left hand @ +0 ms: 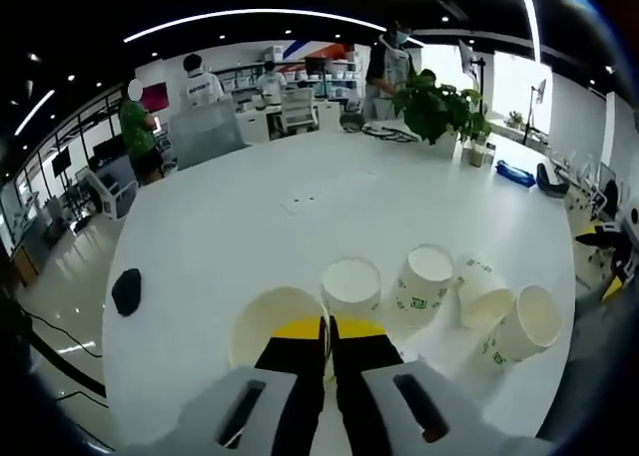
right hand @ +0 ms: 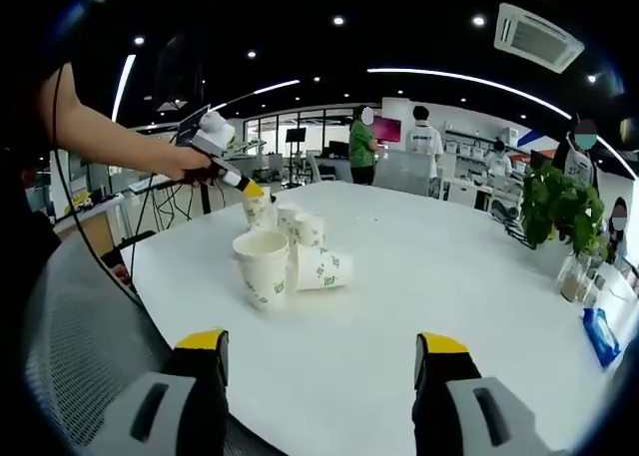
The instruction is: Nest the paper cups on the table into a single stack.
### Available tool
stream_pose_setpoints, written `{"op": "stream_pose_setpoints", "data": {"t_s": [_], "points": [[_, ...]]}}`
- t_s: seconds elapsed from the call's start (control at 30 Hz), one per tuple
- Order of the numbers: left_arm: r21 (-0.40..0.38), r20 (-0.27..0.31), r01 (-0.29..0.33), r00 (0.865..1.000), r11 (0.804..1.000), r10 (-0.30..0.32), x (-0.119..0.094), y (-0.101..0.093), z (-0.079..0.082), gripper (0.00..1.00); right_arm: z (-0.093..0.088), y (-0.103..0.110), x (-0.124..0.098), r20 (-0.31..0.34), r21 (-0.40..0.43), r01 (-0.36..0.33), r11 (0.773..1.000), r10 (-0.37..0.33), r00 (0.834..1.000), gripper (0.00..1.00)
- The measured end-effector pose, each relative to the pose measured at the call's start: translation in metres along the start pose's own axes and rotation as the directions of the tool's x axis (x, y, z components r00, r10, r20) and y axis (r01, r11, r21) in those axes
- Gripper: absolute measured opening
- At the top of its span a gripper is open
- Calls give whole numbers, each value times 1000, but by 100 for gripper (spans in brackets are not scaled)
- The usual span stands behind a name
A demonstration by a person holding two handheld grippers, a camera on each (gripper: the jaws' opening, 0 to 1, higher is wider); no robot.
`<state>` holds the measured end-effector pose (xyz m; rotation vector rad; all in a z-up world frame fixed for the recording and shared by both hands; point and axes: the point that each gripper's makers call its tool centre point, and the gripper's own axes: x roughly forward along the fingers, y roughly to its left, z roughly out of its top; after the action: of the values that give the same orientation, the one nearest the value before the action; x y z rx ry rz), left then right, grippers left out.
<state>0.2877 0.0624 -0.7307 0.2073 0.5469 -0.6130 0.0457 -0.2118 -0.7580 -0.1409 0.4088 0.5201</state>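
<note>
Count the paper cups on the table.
5, seen in the left gripper view: one gripped by the left gripper, two upright, two tipped over at right. None seems hidden.

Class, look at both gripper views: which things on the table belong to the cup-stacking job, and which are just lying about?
Job: paper cups, five in the left gripper view; left gripper shut on the nearest cup's rim; right gripper open.

Lying about: potted plant, dark object, blue packet.

Potted plant (left hand: 436, 105), blue pack (right hand: 598, 335), black object, perhaps a mouse (left hand: 126, 290), people standing behind
</note>
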Motion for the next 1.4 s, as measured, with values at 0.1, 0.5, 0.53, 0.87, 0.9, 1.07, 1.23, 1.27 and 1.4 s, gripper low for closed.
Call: {"op": "stream_pose_setpoints", "data": {"t_s": [0.1, 0.5, 0.53, 0.87, 0.9, 1.07, 1.23, 1.27, 1.4], "points": [[15, 14, 5, 1000, 1000, -5, -7, -2, 5, 0, 2, 0, 0, 14, 1, -2, 1000, 2, 1000, 80], [50, 59, 7, 998, 999, -10, -30, -7, 24, 0, 9, -1, -1, 55, 8, 7, 1000, -7, 998, 95], [49, 60, 12, 998, 999, -15, -33, -10, 27, 0, 10, -2, -1, 61, 10, 8, 1000, -9, 998, 96], [96, 100, 130, 985, 987, -139, -59, -79, 54, 0, 12, -1, -1, 66, 4, 11, 1000, -11, 998, 100], [97, 98, 140, 984, 985, -150, -60, -83, 54, 0, 12, -1, -1, 68, 4, 10, 1000, -11, 998, 100], [122, 103, 196, 972, 973, -209, -67, -109, 60, 0, 11, -2, -1, 64, 3, 13, 1000, -13, 998, 99], [139, 105, 249, 959, 959, -264, -73, -131, 64, 0, 8, -2, -1, 47, -3, 14, 1000, -14, 999, 97], [146, 107, 262, 955, 954, -278, -73, -133, 64, 0, 8, -2, -1, 49, -2, 15, 1000, -15, 999, 97], [169, 96, 297, 944, 940, -315, -75, -152, 64, 0, 7, -3, -1, 47, -2, 18, 1000, -18, 999, 95]]}}
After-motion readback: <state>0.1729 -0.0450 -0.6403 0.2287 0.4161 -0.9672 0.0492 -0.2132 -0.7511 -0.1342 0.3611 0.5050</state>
